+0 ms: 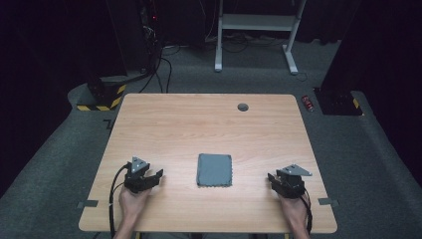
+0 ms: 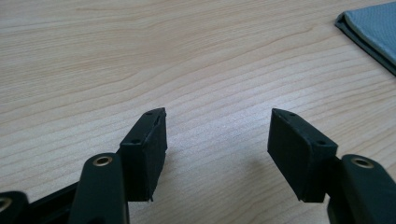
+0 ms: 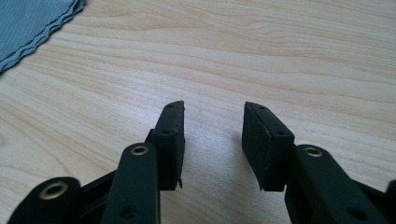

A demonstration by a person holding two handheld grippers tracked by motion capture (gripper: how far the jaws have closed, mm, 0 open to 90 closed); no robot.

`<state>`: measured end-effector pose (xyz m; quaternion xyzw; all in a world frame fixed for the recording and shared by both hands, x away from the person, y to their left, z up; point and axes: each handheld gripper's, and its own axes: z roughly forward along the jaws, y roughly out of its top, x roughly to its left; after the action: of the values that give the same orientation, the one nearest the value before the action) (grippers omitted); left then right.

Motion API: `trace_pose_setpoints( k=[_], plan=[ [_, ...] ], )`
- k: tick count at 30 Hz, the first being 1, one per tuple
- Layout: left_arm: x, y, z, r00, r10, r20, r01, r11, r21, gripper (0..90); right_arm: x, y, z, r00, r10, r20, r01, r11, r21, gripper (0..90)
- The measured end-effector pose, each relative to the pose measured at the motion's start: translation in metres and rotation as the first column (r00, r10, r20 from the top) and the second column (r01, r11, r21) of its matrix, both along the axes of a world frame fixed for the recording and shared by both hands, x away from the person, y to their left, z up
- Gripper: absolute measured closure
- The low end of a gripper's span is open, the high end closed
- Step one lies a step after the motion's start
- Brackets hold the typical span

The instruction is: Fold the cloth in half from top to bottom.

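Left gripper (image 1: 158, 175) and right gripper (image 1: 271, 178) rest near the wooden tabletop's (image 1: 199, 124) front edge, jaws spread, nothing between them. Between them lies the folded grey cloth with scalloped hem (image 1: 214, 170), flat and square, slightly right of centre. Suggest approaching low from both sides and pinching opposite edges evenly.

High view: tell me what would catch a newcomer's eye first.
A folded grey cloth lies flat near the middle of the wooden table, toward the person's side. The left claw rests on the table to the cloth's left and the right claw to its right, both open, holding nothing and apart from the cloth. A small dark round hole sits near the table's far edge.
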<state>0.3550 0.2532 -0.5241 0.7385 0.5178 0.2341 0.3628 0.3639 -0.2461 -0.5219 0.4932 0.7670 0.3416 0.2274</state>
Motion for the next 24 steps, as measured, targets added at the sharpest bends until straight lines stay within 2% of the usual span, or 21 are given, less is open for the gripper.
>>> trace_pose_setpoints(
  k=[9, 17, 24],
  plan=[
    [0.0012, -0.0019, -0.0034, 0.9999, 0.008, -0.011, -0.008, 0.9997, 0.024, 37.6, 0.0038, -0.0027, -0.0003, 0.9999, -0.014, -0.005, 0.014, 0.9998, -0.015, 56.2],
    [0.0026, -0.0041, -0.0042, 0.9997, -0.007, -0.025, 0.008, 0.9992, 0.038, 32.4, 0.0061, -0.0044, -0.0007, 0.9991, -0.039, -0.016, 0.039, 0.9992, -0.012, 43.1],
    [0.002, -0.0048, -0.0043, 0.9996, -0.011, -0.027, 0.012, 0.9991, 0.042, 30.0, 0.0065, -0.0044, -0.0008, 0.9987, -0.047, -0.017, 0.047, 0.9988, -0.011, 41.1]
  ],
)
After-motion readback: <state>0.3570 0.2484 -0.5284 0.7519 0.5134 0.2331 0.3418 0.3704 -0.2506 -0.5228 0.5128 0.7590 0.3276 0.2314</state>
